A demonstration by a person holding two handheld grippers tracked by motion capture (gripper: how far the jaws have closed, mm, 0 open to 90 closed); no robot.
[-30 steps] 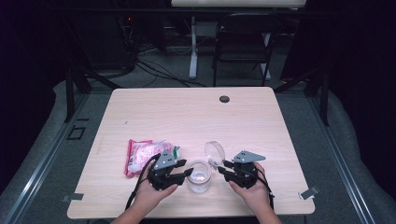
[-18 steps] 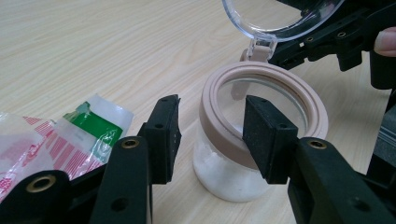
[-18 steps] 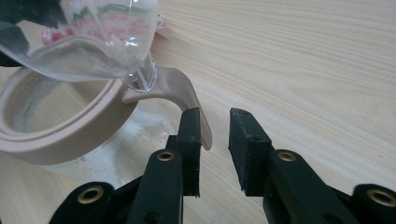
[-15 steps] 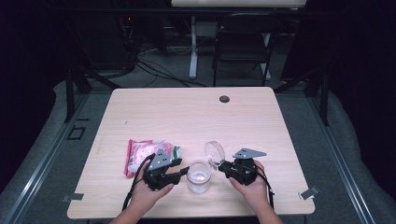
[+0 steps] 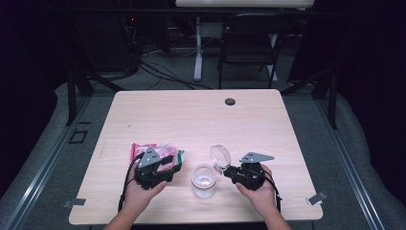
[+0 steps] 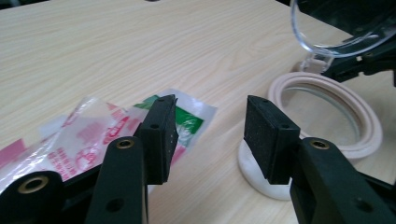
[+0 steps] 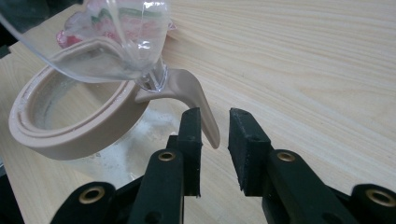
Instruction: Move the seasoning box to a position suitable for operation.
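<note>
clear jar (image 5: 203, 180) at lower centre, lid (image 5: 219, 155) flipped up; we judge right gripper (image 7: 215, 122) parted astride its tab (image 7: 198, 100), steadying; left gripper (image 6: 210, 133) gaping, empty, over packet (image 6: 84, 140).

Bright lit table (image 5: 191, 120), dark surroundings, soft focus.

A light wooden tabletop (image 5: 191, 120) carries a small dark round cap (image 5: 230, 101) near its far edge. Beyond it stands a black folding chair (image 5: 249, 45) beside a white post (image 5: 197, 48), with cables (image 5: 158, 72) trailing across the grey floor (image 5: 48, 139).
</note>
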